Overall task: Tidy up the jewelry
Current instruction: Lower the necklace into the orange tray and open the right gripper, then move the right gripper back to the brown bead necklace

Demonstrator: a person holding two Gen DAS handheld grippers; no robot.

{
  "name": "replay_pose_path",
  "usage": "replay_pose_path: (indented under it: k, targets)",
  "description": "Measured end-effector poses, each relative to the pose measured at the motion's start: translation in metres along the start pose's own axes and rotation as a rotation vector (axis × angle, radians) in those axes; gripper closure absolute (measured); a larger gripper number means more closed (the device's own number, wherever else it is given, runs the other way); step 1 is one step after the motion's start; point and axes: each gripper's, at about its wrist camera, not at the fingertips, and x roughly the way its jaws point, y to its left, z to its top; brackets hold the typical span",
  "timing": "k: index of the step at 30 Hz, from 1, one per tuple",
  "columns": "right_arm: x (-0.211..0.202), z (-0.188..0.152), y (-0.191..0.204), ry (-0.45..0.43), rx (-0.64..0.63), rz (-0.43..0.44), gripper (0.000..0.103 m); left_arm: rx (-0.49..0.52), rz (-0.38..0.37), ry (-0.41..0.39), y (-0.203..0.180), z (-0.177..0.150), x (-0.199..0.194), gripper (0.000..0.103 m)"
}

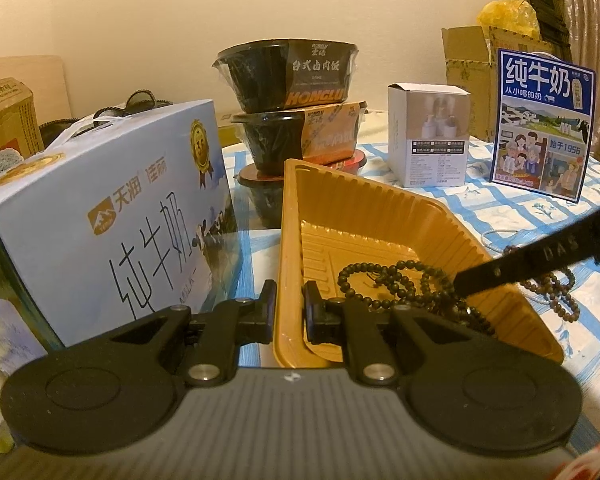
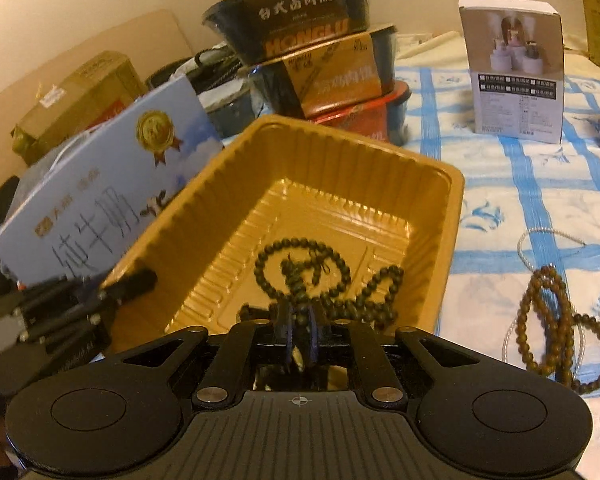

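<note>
The left hand-held gripper [image 1: 287,312] is clamped on the golden tray's [image 1: 380,208] near-left rim. The right hand-held gripper [image 2: 299,334] stands slightly apart over the dark bead necklace [image 2: 300,268] lying inside; brown beads [image 2: 556,320] lie right on the counter [image 2: 500,184].

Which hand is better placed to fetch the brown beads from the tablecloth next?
Right. Its claw sits over the dark beads in the tray, beside the brown beads; the left claw clamps the tray's wall.
</note>
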Motion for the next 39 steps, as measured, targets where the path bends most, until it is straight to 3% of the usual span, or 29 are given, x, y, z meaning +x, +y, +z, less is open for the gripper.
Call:
replay_pose_path:
  k: [1,2,3,8,19,26,39]
  targets:
    - [-0.001,-0.003,-0.001,-0.001,-0.001,-0.001,0.072,0.001,0.001,0.000,0.000,0.000,0.000,0.091]
    - [-0.003,-0.004,-0.001,-0.009,-0.004,-0.002,0.057,0.002,0.000,0.001,0.000,0.000,0.000,0.091]
    - [-0.006,-0.007,-0.001,-0.027,-0.011,0.001,0.051,0.002,0.000,0.001,0.000,0.000,0.000,0.091]
    - [-0.025,-0.021,-0.006,-0.074,0.007,0.009,0.051,0.005,0.003,0.003,-0.001,0.000,0.002,0.090]
    - [-0.077,-0.067,-0.040,-0.226,0.115,-0.151,0.051,0.008,0.006,0.009,-0.001,-0.001,0.004,0.090]
    - [-0.088,-0.084,-0.068,-0.228,0.179,-0.282,0.051,0.011,0.008,0.010,0.000,-0.001,0.003,0.090]
    - [-0.086,-0.094,-0.078,-0.214,0.180,-0.332,0.051,0.014,0.009,0.011,0.001,-0.002,0.004,0.090]
